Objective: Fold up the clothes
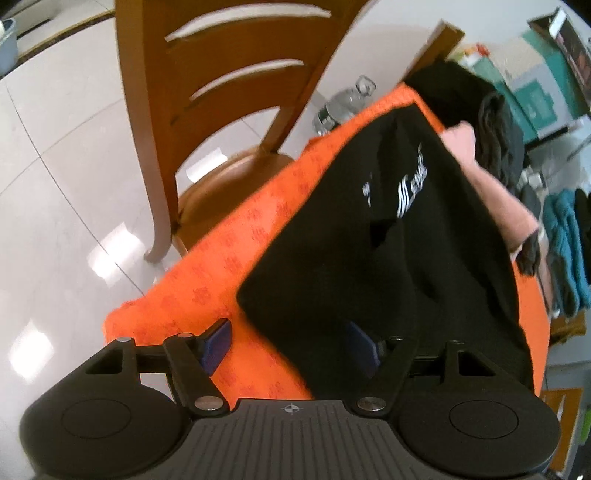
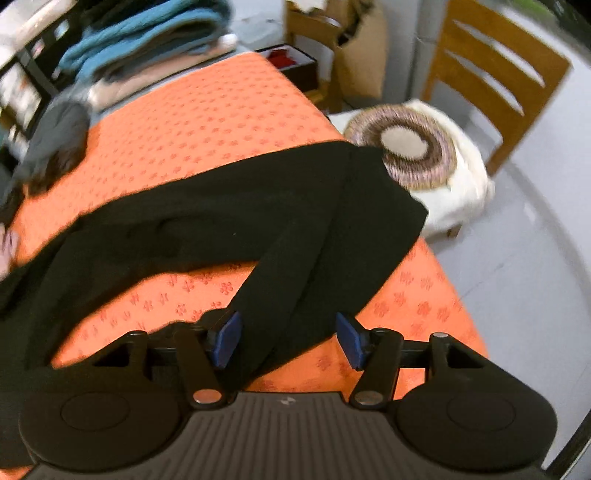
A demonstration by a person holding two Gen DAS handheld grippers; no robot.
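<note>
Black garment [image 1: 388, 236] on orange tablecloth [image 1: 207, 273] | left gripper [image 1: 291, 343] jaws spread | right gripper [image 2: 290, 341] spread, perhaps straddling sleeve

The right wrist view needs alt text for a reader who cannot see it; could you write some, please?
An open claw straddles a strip of a black garment lying on an orange tablecloth. Beyond the table are a round woven cushion on a seat, a wooden chair and folded blue towels.

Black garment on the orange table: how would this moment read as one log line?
task: fold clothes | black garment: spread on orange tablecloth | left gripper: open, at garment edge | right gripper: open, straddling sleeve
</note>
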